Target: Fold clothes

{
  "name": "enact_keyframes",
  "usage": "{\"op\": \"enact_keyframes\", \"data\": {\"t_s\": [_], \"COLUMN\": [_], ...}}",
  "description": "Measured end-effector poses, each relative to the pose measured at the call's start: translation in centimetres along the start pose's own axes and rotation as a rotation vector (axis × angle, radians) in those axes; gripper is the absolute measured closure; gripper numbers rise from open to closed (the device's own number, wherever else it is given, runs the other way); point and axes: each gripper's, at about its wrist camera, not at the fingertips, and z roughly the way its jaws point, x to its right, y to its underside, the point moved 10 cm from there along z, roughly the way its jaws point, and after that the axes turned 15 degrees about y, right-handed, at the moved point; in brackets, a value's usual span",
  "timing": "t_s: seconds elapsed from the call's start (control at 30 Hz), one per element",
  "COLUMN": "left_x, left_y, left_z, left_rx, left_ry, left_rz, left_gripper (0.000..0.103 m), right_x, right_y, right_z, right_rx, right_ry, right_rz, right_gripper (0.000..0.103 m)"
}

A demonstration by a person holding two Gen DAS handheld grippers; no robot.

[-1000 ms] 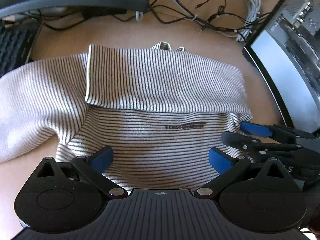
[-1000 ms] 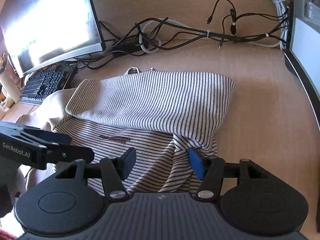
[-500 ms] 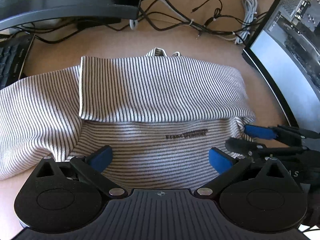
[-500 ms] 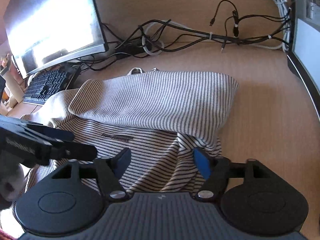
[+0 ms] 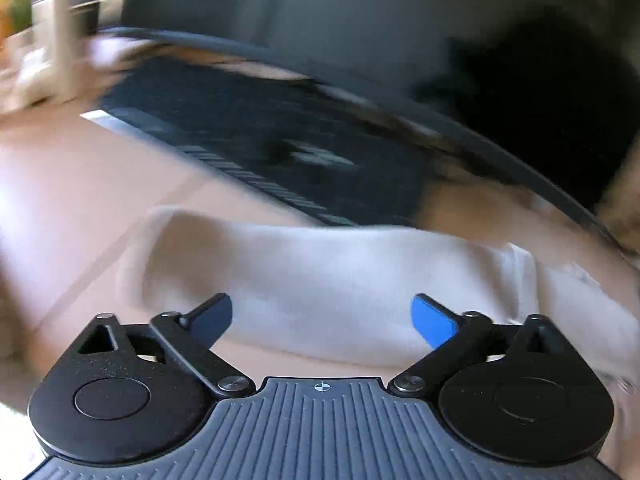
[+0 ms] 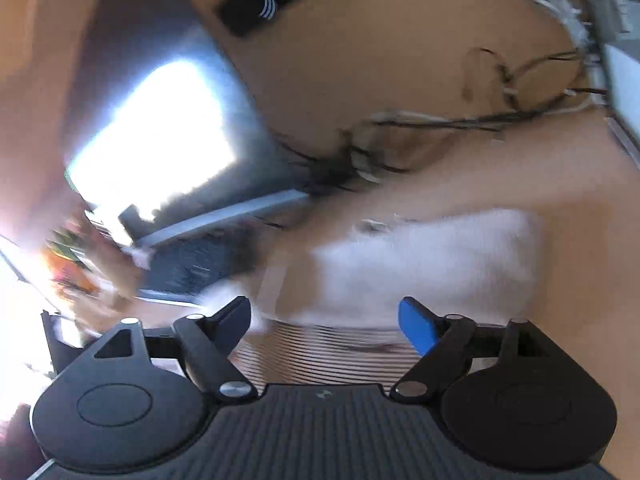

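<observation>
Both views are smeared by fast motion. The striped white garment point(image 5: 320, 280) lies on the wooden desk point(image 5: 60, 200), blurred, just ahead of my left gripper point(image 5: 322, 316), which is open and empty above its near edge. In the right wrist view the garment point(image 6: 420, 264) lies ahead of my right gripper point(image 6: 324, 320), its striped lower part point(image 6: 320, 352) between the open blue fingers. Nothing is held.
A black keyboard point(image 5: 260, 152) lies beyond the garment, under a curved monitor's edge point(image 5: 440, 128). In the right wrist view a bright monitor point(image 6: 160, 132) stands at left, tangled cables point(image 6: 440, 124) lie at the back and another screen's edge point(image 6: 620, 80) is at right.
Both grippers have swung sharply. The left one now faces the keyboard and the garment's left part. The right view has tilted and risen. Both stay open.
</observation>
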Motion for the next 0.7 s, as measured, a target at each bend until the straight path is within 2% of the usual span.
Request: {"op": "enact_keyframes", "data": {"t_s": [0.03, 0.13, 0.27, 0.47, 0.6, 0.67, 0.7], "left_x": [-1.3, -4.4, -6.5, -7.3, -7.5, -7.3, -7.0], "left_y": [-0.1, -0.5, -0.1, 0.8, 0.6, 0.4, 0.3], "left_z": [-0.5, -1.8, -2.3, -1.1, 0.3, 0.8, 1.1], "left_rx": [0.019, 0.069, 0.067, 0.029, 0.018, 0.020, 0.018], "left_ry": [-0.027, -0.065, -0.089, -0.094, -0.084, -0.083, -0.082], "left_rz": [-0.011, -0.043, -0.058, -0.047, -0.039, -0.014, 0.008], "left_gripper": [0.029, 0.027, 0.025, 0.027, 0.027, 0.029, 0.035], "right_x": [-1.1, -4.6, -9.0, -13.6, -14.5, -14.7, -14.9], "right_y": [-0.3, 0.0, 1.7, 4.4, 4.6, 4.7, 4.8], "right_z": [-0.4, -0.9, -0.3, 0.2, -0.8, -1.3, -1.6], "right_rx": [0.002, -0.020, -0.046, -0.103, -0.096, -0.092, -0.090], "right_ry": [-0.048, -0.178, -0.237, -0.271, -0.245, -0.229, -0.221], "right_rz": [0.011, 0.024, -0.053, -0.167, -0.188, -0.188, -0.188], "right_gripper": [0.016, 0.011, 0.009, 0.006, 0.005, 0.004, 0.004]}}
